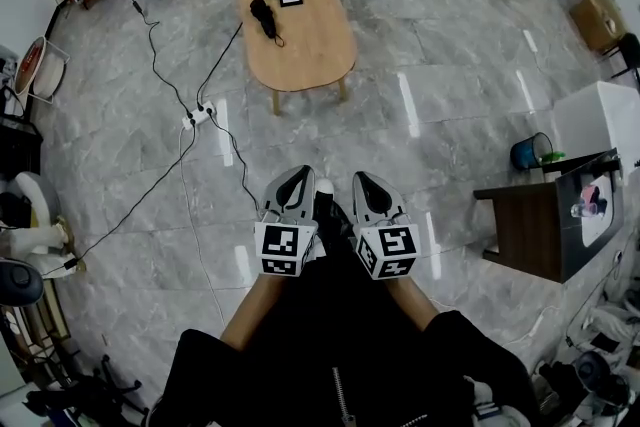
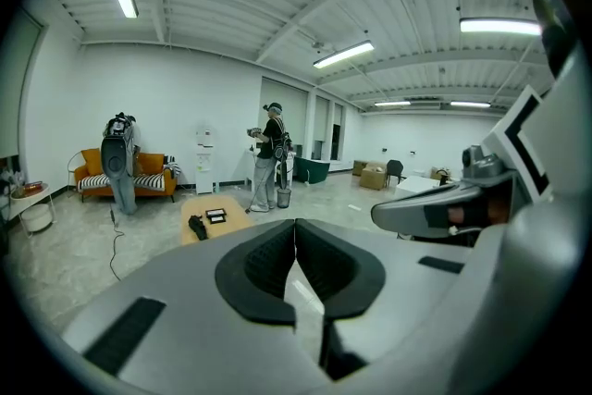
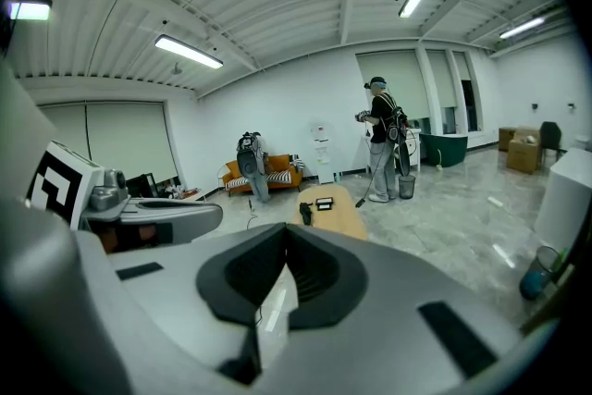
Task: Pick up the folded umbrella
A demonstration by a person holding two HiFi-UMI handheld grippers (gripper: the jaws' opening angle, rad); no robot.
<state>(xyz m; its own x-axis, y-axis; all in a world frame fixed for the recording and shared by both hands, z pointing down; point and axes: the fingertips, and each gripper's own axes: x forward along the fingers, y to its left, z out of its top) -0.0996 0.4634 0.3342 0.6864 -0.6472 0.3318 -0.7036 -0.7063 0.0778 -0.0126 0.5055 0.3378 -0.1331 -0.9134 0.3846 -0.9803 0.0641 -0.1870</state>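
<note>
Jaws of the left gripper (image 1: 298, 177) and right gripper (image 1: 366, 181) clenched on nothing, side by side, since the folded umbrella (image 1: 265, 17) lies well ahead on the tabletop (image 1: 312, 50), judged out of reach.

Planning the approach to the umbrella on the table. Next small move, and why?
Probably walk closer to the table: the umbrella lies on it, well ahead, while the left tool and right tool are shut, empty and far short of it.

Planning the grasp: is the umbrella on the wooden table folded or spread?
Folded: the umbrella lies flat as a compact black bundle on the table, with no canopy opened out.
</note>
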